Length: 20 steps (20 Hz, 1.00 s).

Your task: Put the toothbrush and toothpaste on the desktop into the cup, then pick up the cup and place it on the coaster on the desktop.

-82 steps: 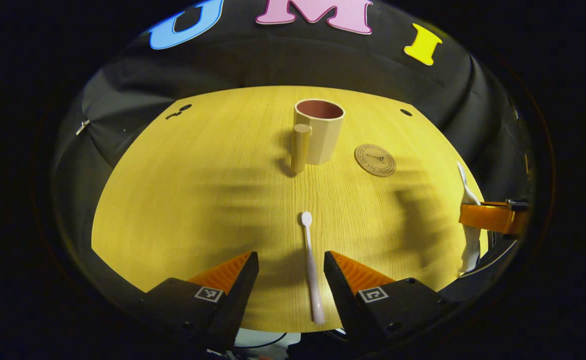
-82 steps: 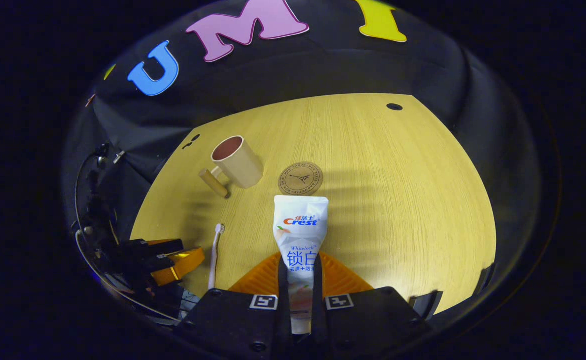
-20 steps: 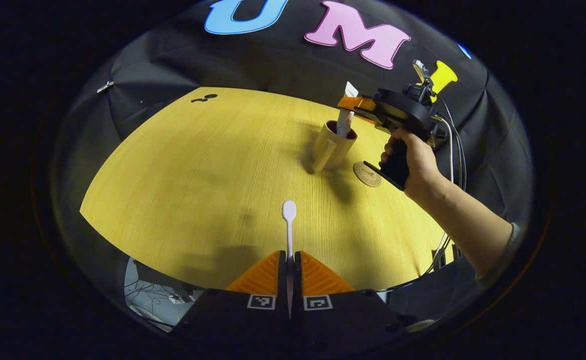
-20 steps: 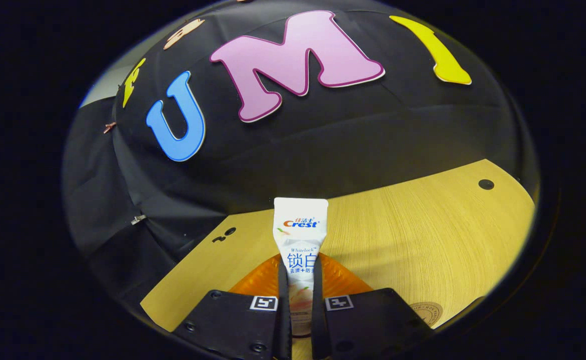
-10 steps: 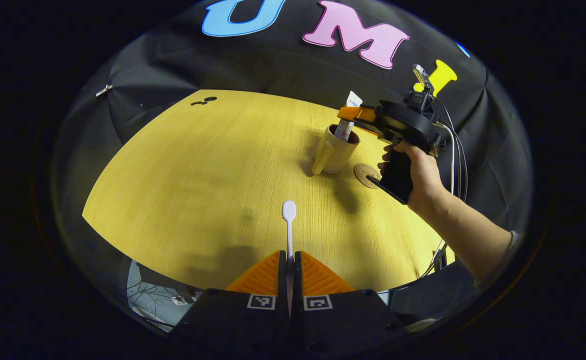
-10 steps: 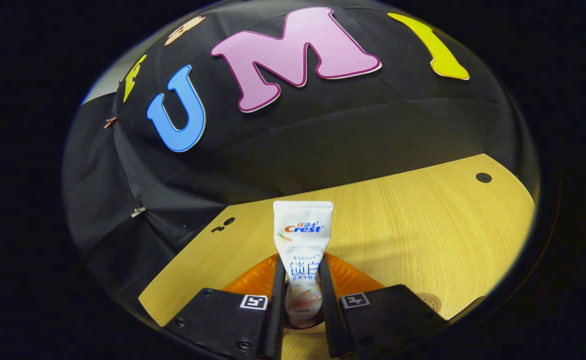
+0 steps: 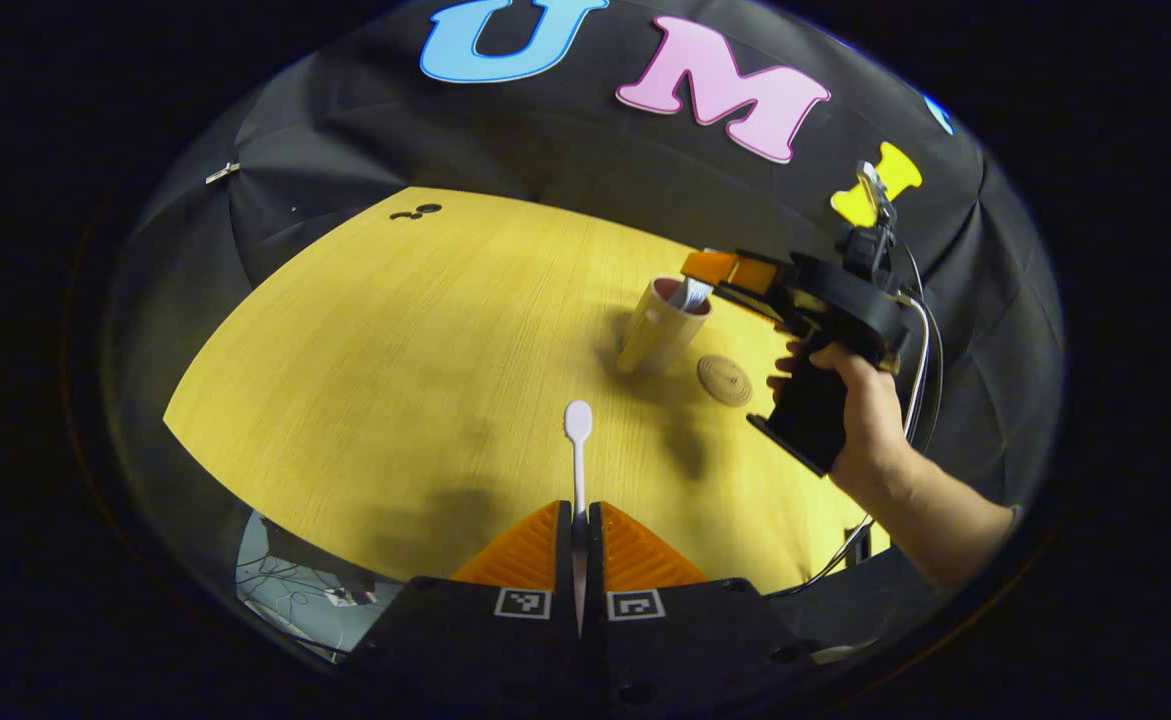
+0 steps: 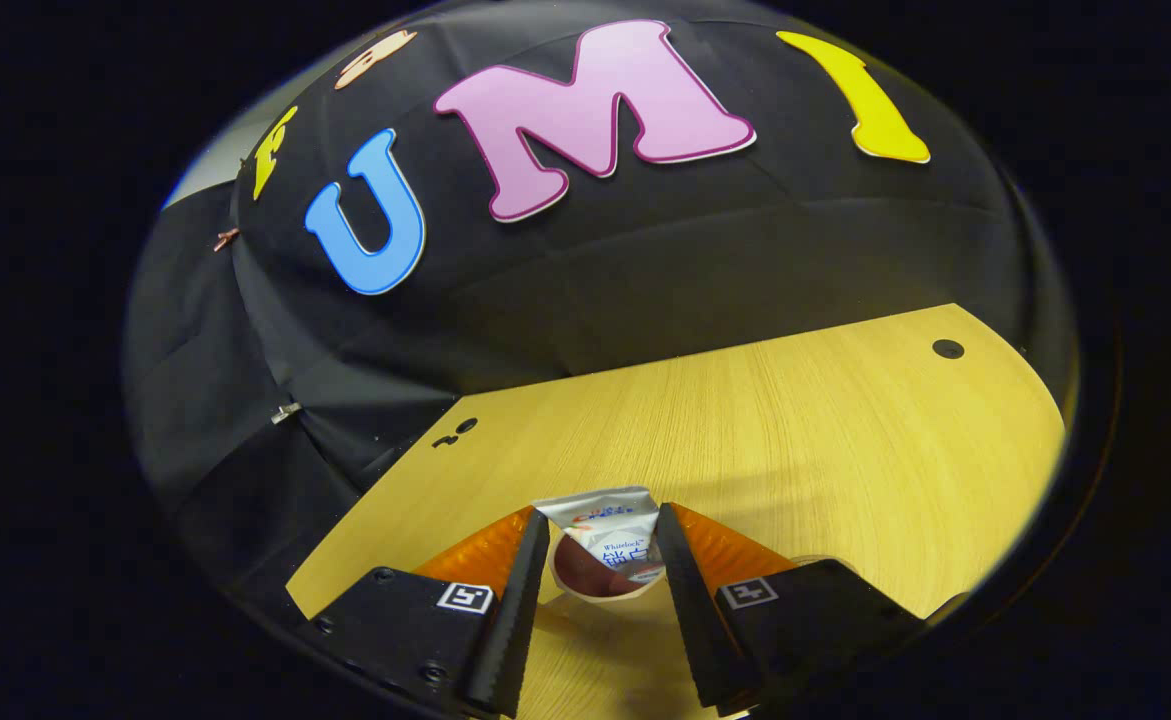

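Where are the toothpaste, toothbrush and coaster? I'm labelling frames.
toothpaste (image 8: 605,522), right gripper view, crimped top end in the cup.
toothbrush (image 7: 577,420), left gripper view, head.
coaster (image 7: 724,380), left gripper view, top face.

A pale yellow wood-grain table (image 7: 365,360) is filling the middle of the booth, its grain running toward the far edge. Black cloth (image 8: 645,260) is hanging in folds behind and around it as the wall. Small dark holes (image 8: 947,348) are showing near the table's far corners. Soft shadows are lying across the tabletop. Cables (image 7: 295,585) are trailing below the near left edge.
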Tool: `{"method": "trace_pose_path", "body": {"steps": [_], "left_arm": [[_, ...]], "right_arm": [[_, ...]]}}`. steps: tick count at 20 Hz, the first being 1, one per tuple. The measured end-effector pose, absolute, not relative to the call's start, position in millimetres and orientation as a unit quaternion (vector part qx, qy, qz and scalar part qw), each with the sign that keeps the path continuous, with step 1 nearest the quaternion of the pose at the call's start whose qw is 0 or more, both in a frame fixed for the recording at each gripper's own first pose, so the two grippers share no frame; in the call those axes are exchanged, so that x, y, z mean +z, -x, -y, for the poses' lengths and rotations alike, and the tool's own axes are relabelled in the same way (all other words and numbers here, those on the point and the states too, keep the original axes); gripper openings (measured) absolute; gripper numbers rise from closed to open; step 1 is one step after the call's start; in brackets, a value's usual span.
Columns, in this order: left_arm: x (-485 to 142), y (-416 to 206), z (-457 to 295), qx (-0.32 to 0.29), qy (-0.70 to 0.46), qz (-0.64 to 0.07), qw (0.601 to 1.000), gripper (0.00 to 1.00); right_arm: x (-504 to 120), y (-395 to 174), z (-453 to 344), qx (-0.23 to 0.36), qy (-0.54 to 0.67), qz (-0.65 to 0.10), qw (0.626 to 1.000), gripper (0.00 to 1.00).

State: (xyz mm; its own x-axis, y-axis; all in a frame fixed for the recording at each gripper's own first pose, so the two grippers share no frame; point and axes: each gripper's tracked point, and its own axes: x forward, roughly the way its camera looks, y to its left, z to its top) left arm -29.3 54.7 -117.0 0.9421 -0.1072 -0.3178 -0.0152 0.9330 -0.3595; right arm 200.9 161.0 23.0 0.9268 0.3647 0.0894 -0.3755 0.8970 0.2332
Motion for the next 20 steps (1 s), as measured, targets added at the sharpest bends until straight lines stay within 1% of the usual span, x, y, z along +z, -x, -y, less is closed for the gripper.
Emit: {"method": "trace_pose_path", "body": {"steps": [3,5,7,9,12,15,20], "left_arm": [[-70,11,-50,-0.042,0.194,-0.117,0.973,0.06],[-29,-10,-48,-0.057,0.195,-0.076,0.976,0.06],[6,-28,-42,-0.074,0.195,-0.042,0.977,0.06],[32,-48,-34,-0.088,0.200,-0.014,0.976,0.06],[63,-83,-27,-0.094,0.206,0.028,0.974,0.06],[82,-121,-28,-0.086,0.220,0.060,0.970,0.06],[85,-172,-40,-0.054,0.231,0.082,0.968,0.06]], "right_arm": [[47,-173,-138,0.193,-0.155,0.037,0.968,0.66],[47,-146,-114,0.194,-0.168,0.025,0.966,0.66],[30,-131,-93,0.175,-0.165,-0.005,0.971,0.66],[-4,-119,-70,0.145,-0.159,-0.058,0.975,0.66],[-39,-94,-50,0.142,-0.176,-0.105,0.969,0.67],[-71,-73,-32,0.139,-0.183,-0.136,0.964,0.67],[-94,-54,-8,0.138,-0.187,-0.157,0.960,0.67]]}}
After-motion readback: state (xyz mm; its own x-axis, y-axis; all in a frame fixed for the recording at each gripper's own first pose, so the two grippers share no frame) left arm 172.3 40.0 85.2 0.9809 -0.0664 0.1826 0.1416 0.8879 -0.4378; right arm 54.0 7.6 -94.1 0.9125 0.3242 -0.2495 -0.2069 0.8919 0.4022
